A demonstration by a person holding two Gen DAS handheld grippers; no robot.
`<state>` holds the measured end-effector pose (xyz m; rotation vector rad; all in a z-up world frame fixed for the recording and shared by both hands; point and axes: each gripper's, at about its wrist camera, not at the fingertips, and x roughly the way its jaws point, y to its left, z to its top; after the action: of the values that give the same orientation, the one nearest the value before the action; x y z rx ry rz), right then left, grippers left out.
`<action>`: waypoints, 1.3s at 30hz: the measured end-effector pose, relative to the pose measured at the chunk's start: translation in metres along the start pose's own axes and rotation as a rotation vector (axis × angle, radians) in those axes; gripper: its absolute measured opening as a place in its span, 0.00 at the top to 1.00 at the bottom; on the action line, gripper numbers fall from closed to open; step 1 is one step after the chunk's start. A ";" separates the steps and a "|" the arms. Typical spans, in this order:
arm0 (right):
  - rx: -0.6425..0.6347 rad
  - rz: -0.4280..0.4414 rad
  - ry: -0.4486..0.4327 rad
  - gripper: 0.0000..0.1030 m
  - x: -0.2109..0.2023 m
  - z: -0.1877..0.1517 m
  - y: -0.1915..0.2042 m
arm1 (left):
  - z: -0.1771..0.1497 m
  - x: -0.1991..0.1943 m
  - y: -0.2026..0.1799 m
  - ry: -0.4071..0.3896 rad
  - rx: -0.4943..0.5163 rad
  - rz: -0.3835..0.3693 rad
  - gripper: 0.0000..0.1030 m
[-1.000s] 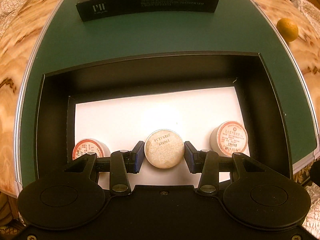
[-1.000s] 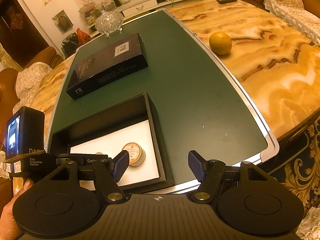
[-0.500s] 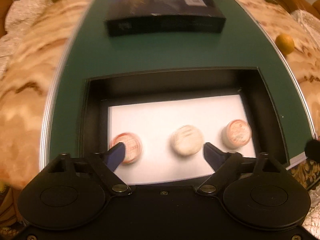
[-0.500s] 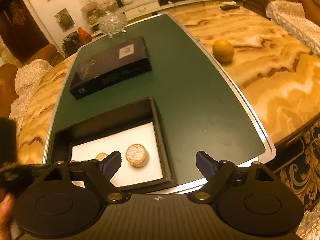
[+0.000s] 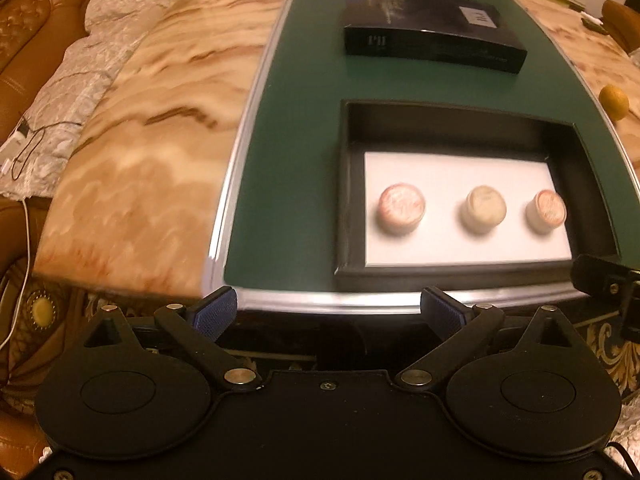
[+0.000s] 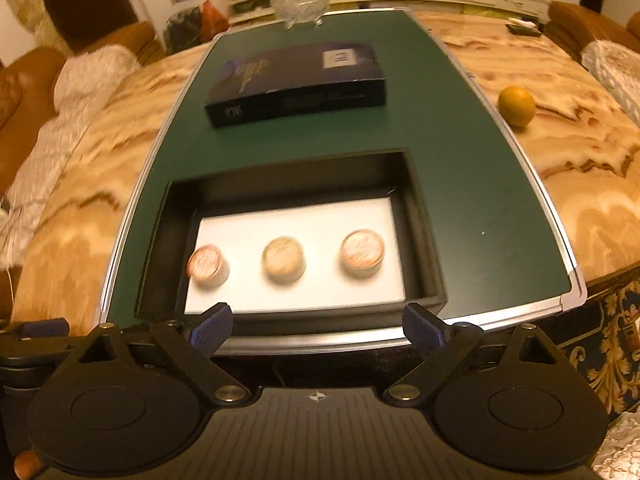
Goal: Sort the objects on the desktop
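Note:
An open black box (image 5: pixel 343 200) (image 6: pixel 424 240) with a white floor stands on the green mat near the table's front edge. Three round tins stand in a row inside it: a red-topped one at the left (image 5: pixel 401 207) (image 6: pixel 206 263), a pale one in the middle (image 5: pixel 484 208) (image 6: pixel 283 258), a red-topped one at the right (image 5: pixel 546 210) (image 6: pixel 362 252). My left gripper (image 5: pixel 328 314) is open and empty, off the front edge, left of the box. My right gripper (image 6: pixel 317 330) is open and empty, just in front of the box.
The black box lid (image 5: pixel 432 36) (image 6: pixel 296 82) lies on the green mat (image 5: pixel 304 120) (image 6: pixel 460 160) behind the box. An orange (image 5: pixel 614 102) (image 6: pixel 516 106) sits on the marble table at the right. A glass bowl (image 6: pixel 300 4) stands at the far end. Sofas flank the table.
My left gripper let go of the pale middle tin, opened wide and drew back off the table to the left. My right gripper swung left to face the box.

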<state>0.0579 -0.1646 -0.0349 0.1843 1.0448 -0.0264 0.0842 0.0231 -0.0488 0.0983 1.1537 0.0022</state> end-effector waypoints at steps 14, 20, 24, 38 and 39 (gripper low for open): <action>-0.045 -0.030 -0.010 0.07 -0.028 -0.025 0.025 | -0.028 -0.024 0.013 -0.013 0.002 -0.035 0.02; -0.064 -0.031 -0.017 0.07 -0.034 -0.030 0.033 | -0.034 -0.032 0.018 -0.026 -0.007 -0.043 0.02; -0.070 -0.032 -0.021 0.07 -0.037 -0.030 0.035 | -0.036 -0.033 0.020 -0.028 -0.012 -0.042 0.02; -0.067 -0.031 -0.019 0.07 -0.038 -0.032 0.037 | -0.038 -0.034 0.023 -0.027 -0.006 -0.038 0.02; -0.067 -0.032 -0.019 0.07 -0.037 -0.033 0.037 | -0.038 -0.034 0.023 -0.027 -0.006 -0.038 0.02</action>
<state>0.0152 -0.1256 -0.0138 0.1068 1.0282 -0.0219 0.0367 0.0467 -0.0310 0.0705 1.1286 -0.0296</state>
